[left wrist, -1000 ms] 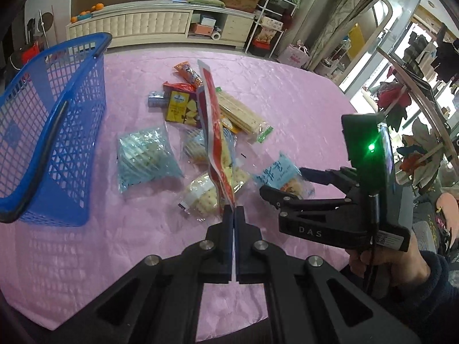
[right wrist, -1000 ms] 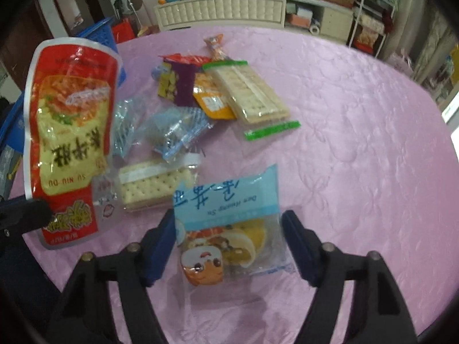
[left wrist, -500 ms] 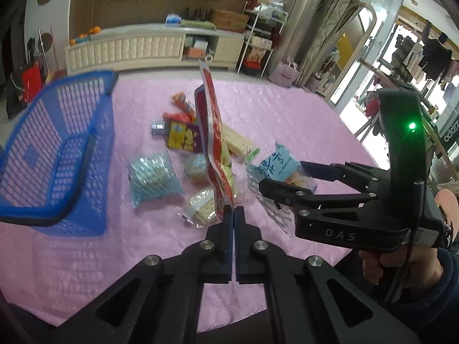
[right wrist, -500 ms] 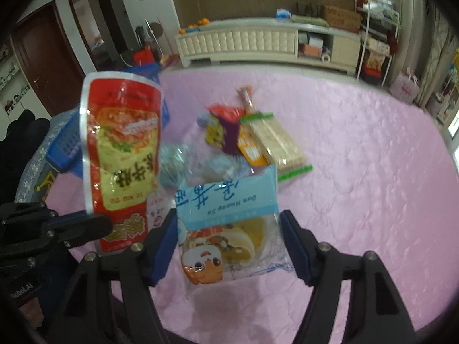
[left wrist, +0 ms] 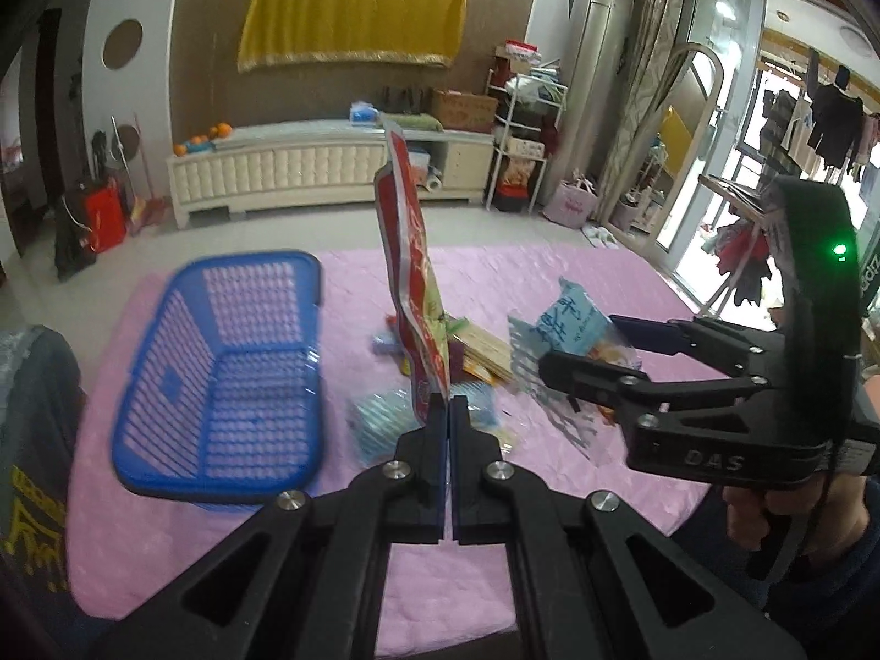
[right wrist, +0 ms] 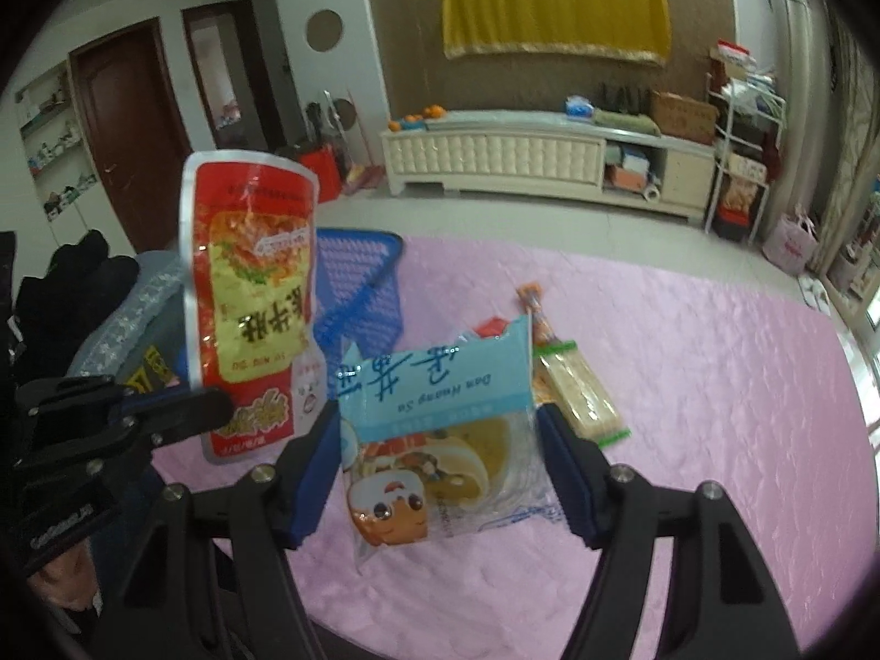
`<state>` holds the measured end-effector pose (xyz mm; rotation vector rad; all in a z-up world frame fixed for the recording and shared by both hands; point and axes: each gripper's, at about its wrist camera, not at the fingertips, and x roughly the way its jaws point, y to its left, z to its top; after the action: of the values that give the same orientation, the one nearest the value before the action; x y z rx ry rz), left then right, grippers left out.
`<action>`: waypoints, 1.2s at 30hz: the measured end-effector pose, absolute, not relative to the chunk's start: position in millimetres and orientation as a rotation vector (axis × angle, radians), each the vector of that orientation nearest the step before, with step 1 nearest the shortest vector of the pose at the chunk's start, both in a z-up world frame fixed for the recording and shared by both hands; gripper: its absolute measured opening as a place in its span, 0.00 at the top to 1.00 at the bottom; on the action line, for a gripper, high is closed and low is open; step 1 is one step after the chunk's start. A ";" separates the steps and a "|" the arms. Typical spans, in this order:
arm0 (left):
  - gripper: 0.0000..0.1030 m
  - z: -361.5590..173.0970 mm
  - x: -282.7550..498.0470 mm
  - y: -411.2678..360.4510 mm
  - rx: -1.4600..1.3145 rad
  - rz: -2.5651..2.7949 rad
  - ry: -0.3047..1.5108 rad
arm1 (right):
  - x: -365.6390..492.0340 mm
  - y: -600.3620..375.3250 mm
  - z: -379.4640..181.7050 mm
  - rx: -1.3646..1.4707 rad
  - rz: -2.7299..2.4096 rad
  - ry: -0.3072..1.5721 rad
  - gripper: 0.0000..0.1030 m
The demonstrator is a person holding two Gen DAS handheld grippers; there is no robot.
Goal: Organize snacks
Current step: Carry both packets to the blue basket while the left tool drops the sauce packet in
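My left gripper is shut on the bottom edge of a red snack pouch, which stands upright and edge-on above the pink table; its printed face shows in the right wrist view. My right gripper is shut on a light-blue pastry packet, held across its width and lifted off the table. From the left wrist view that gripper holds the pastry packet to the right of the pouch. A blue mesh basket sits empty on the table's left side.
Several more snacks lie in a pile mid-table, among them a long cracker pack and a clear bluish packet. The pink tablecloth stretches bare to the right. A person's hand grips the right tool.
Both grippers have risen well above the table, carrying the red pouch and the blue pastry packet. More of the room shows, and the basket now appears lower in view.
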<state>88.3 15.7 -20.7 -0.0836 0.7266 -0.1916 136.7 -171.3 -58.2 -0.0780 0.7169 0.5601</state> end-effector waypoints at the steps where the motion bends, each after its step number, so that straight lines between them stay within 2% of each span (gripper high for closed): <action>1: 1.00 -18.9 87.9 19.0 -0.073 -0.186 0.722 | 133.8 -166.9 -53.0 -0.080 0.582 0.705 0.29; 17: 1.00 -4.8 98.8 84.9 0.031 -0.092 0.717 | 146.1 -76.0 -28.2 -0.193 0.707 0.657 0.29; 36: 1.00 -47.8 194.9 138.1 0.095 -0.094 0.833 | 224.7 -26.6 -69.5 -0.128 0.676 0.761 0.29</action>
<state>194.9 138.1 -47.8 0.0953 0.8335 -0.0936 224.7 -26.6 -69.5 -0.1278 0.7608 0.6760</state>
